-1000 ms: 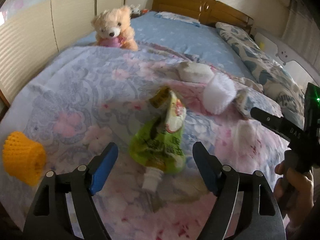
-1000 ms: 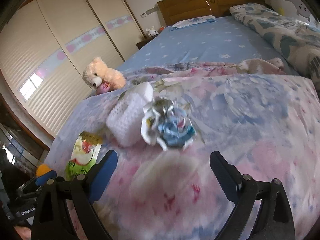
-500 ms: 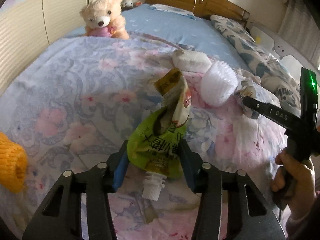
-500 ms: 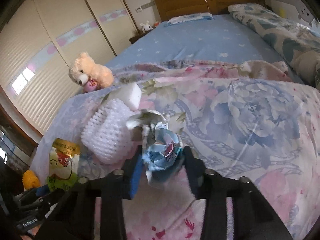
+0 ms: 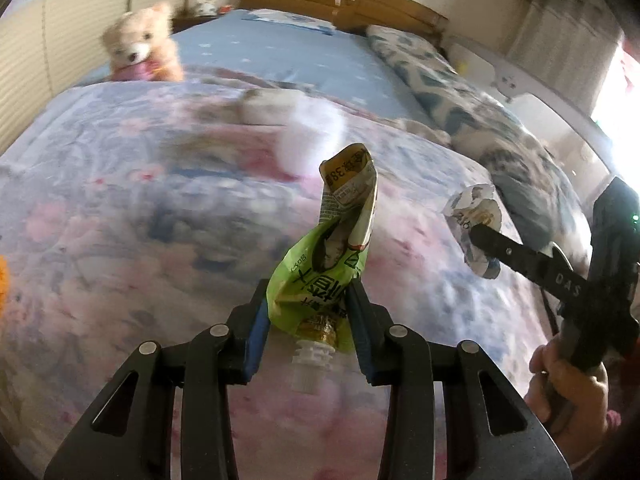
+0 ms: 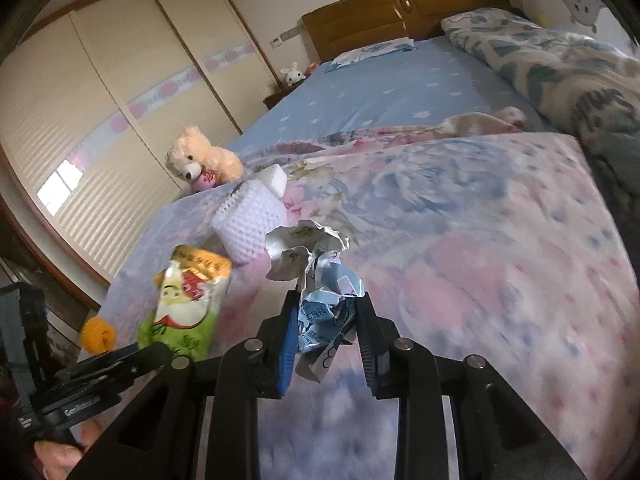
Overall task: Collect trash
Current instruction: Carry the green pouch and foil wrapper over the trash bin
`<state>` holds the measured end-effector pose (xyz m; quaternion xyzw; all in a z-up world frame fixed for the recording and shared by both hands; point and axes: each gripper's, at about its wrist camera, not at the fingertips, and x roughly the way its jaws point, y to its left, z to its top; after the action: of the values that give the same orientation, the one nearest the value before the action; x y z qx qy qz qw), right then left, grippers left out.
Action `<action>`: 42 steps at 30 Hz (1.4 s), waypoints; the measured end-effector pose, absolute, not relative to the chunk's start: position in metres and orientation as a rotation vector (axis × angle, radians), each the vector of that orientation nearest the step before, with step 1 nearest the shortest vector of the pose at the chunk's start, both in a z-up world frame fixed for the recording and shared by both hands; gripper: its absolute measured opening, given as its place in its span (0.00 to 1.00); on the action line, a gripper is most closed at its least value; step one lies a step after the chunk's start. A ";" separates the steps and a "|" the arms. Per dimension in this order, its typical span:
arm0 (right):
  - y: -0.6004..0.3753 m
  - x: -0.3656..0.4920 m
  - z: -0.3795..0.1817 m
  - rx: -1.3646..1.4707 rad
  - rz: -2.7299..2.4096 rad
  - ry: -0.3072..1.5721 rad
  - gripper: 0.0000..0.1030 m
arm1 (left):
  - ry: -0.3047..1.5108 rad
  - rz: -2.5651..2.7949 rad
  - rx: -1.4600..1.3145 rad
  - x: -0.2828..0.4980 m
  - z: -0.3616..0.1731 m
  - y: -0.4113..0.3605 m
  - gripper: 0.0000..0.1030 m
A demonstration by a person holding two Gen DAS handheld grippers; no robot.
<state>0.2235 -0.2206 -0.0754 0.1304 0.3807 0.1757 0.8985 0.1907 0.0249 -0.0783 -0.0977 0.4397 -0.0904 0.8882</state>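
Observation:
A crumpled green and yellow drink pouch with a white spout stands up between the blue pads of my left gripper. The jaws are closing and the pads press its lower part, which hangs above the floral quilt. My right gripper has its jaws closing on a crumpled blue and white wrapper, pinched between the pads and lifted off the quilt. Each wrist view shows the other gripper's load: the pouch at the left, the wrapper at the right.
A white foam net sleeve and a white block lie on the quilt behind the wrapper. An orange foam net sits near the bed's left edge. A teddy bear sits further back, a folded patterned duvet at the right.
Both grippers went from wide open around their items to pinching them. The pouch and the wrapper have come up off the quilt, and both views have shifted across the bed.

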 end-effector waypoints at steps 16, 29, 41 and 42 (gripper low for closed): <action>-0.300 0.137 -0.066 0.339 0.256 0.752 0.27 | 0.939 -0.399 -0.119 0.159 -0.073 -0.078 0.34; -0.344 0.098 -0.065 0.390 0.179 0.723 0.27 | 0.940 -0.485 -0.053 0.145 -0.068 -0.127 0.34; -0.363 0.081 -0.060 0.408 0.140 0.693 0.27 | 0.938 -0.530 -0.017 0.139 -0.064 -0.155 0.34; -0.365 0.080 -0.060 0.411 0.136 0.689 0.27 | 0.937 -0.533 -0.014 0.139 -0.064 -0.157 0.34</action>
<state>0.0798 -0.3654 -0.0596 0.1997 0.3350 0.0662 0.9184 0.1388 -0.1573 -0.0636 -0.0067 0.4463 -0.2539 0.8581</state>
